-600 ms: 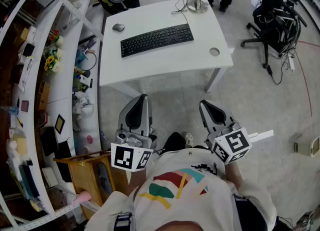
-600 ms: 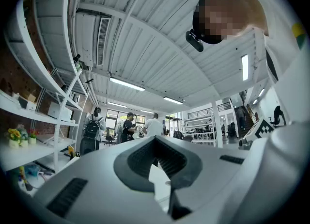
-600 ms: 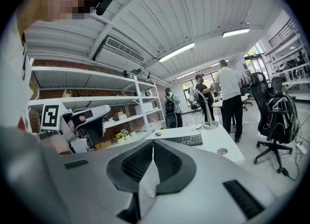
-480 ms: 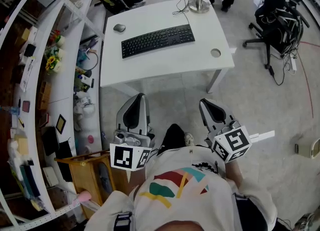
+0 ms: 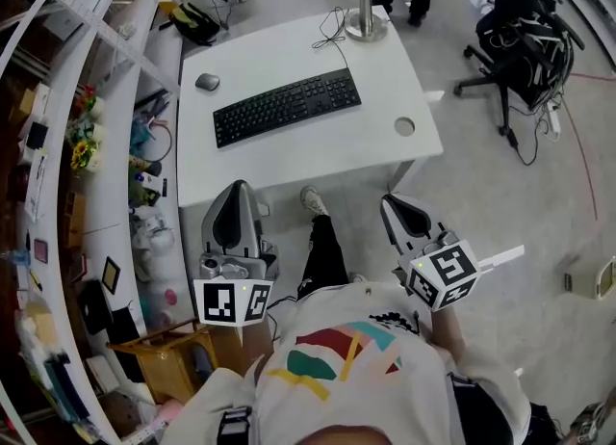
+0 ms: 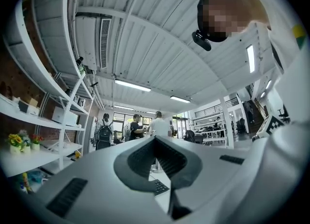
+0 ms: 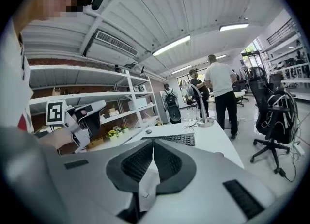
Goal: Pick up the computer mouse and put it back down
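The small grey computer mouse (image 5: 207, 82) lies at the far left of the white desk (image 5: 385, 96), left of a black keyboard (image 5: 287, 106). Both grippers hover over the floor short of the desk's near edge, well away from the mouse. My left gripper (image 5: 238, 186) points at the desk with its jaws shut and nothing in them. My right gripper (image 5: 388, 200) is likewise shut and empty. In the right gripper view the mouse (image 7: 148, 131) shows far off beyond the closed right gripper (image 7: 153, 140). The left gripper view shows the closed left gripper (image 6: 155, 138) and a bit of keyboard (image 6: 159, 187).
A lamp base (image 5: 364, 24) with a cable stands at the desk's far edge, and a round cable hole (image 5: 404, 126) is near its right corner. Cluttered shelves (image 5: 87, 144) run along the left. An office chair (image 5: 515, 34) stands at the right. People stand beyond the desk.
The person has stepped toward the desk, one leg now forward between the grippers. The desk sits closer in view. Both grippers stay shut and empty.
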